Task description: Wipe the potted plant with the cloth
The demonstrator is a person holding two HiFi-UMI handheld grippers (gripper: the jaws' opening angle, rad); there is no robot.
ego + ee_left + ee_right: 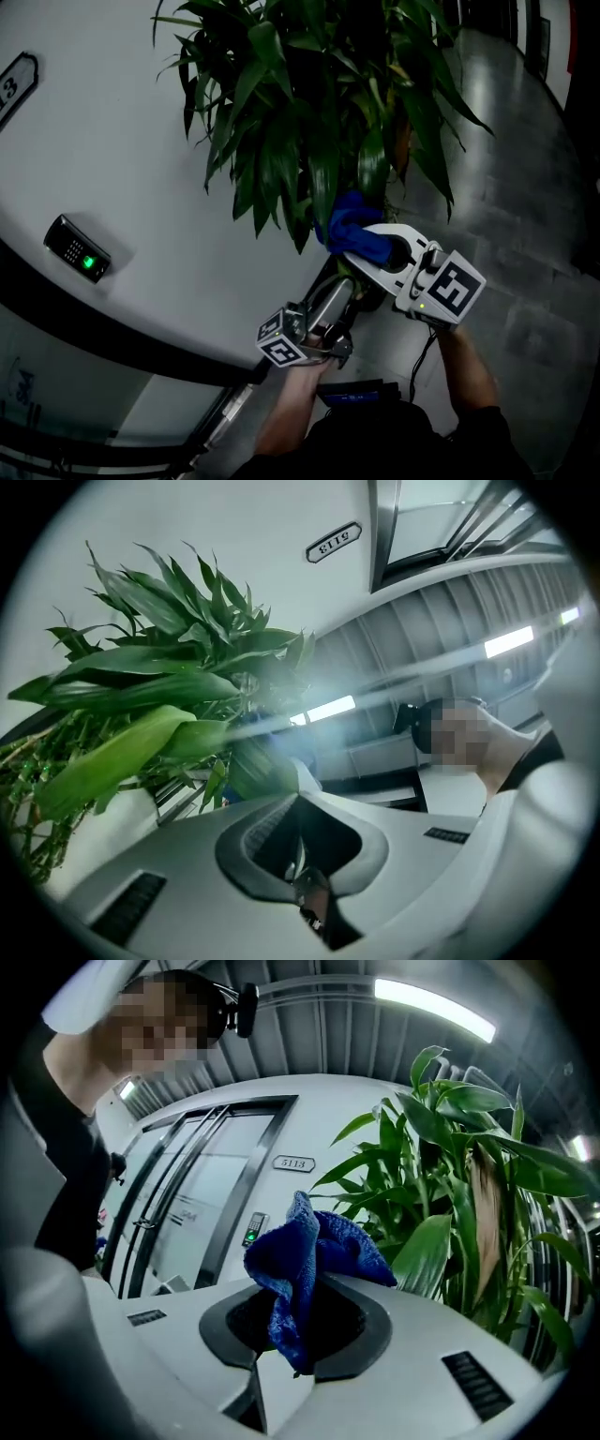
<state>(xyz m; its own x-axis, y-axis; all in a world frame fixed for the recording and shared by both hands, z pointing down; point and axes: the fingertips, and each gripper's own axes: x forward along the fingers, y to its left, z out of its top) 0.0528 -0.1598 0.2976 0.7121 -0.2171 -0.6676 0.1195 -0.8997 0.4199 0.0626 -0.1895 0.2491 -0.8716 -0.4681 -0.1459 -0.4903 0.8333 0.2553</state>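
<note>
The potted plant [309,112] with long green leaves stands against a curved white wall. My right gripper [361,248] is shut on a bunched blue cloth [349,228], which touches the lower leaves. In the right gripper view the cloth [305,1260] sticks up from the shut gripper [298,1309], with the plant [459,1194] just to its right. My left gripper [347,286] points up under the foliage, below the cloth. In the left gripper view this gripper [295,808] is shut, and a dark leaf [255,766] lies at its tip; whether it is pinched I cannot tell.
A keypad [77,249] with a green light is mounted on the white wall at left, and a door number plate [14,84] sits higher up. Glossy grey floor [525,187] spreads to the right of the plant. A glass door [187,1204] stands beside the plate.
</note>
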